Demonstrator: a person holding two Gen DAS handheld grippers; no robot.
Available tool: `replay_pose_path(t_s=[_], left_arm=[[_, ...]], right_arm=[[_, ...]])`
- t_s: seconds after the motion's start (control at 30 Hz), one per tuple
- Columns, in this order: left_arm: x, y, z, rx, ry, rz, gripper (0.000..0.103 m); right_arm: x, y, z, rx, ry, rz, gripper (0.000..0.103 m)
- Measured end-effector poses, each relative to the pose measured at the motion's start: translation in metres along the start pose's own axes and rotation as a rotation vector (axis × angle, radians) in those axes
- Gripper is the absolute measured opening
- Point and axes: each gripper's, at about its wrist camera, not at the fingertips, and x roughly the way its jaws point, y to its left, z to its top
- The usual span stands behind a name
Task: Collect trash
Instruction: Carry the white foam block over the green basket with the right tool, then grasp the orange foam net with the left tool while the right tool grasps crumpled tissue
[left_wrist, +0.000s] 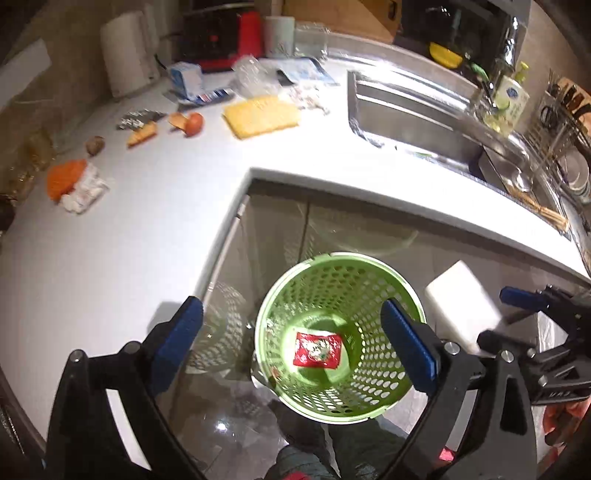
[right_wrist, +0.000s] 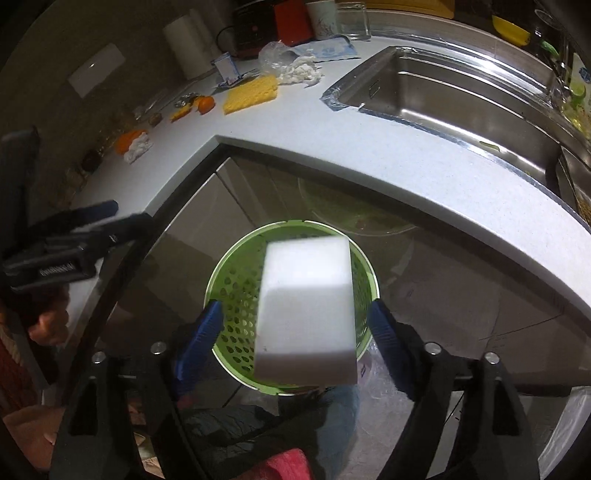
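Tongs (right_wrist: 291, 343) spread, apparently clear of sponge (right_wrist: 306, 310)

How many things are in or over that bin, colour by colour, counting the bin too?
Green: 1, the basket
Red: 1, the packet lying inside it
White: 1, the block above it
Total: 3

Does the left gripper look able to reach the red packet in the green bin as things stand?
Probably yes: the left gripper is open above the green bin, nothing covering the red packet. The white block sits off to the side.
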Motion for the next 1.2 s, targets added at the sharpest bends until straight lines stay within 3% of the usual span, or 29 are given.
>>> replay_pose_path(t_s=[0.03, 0.23, 0.47, 0.73, 1.07, 1.2], left_arm=[[-0.011, 0.007, 0.002, -0.015, -0.026, 0.017, 0.095], [-0.05, 0.045, 0.01, -0.124, -0.089, 0.098, 0.095], [-0.052, 0.068, 0.028, -0.237, -0.145, 0.196, 0.095], [-0.047, 0.111, 0.057, -0.405, -0.194, 0.361, 0.095], [-0.013, 0.208, 0.095, -0.532, -0.158, 0.446, 0.095], [0.015, 0.254, 0.108, -0.534, -0.124, 0.436, 0.095]], right_arm=[[0.002, 0.003, 0.0, -0.011, 0.0, -0.004, 0.097], [0.004, 0.0, 0.032, 0.009, -0.019, 0.023, 0.101], [0.01, 0.011, 0.121, -0.127, -0.078, 0.049, 0.101], [0.04, 0.051, 0.209, -0.33, -0.086, 0.176, 0.101], [0.078, 0.139, 0.251, -0.501, -0.052, 0.319, 0.101], [0.106, 0.175, 0.256, -0.514, -0.032, 0.308, 0.101]])
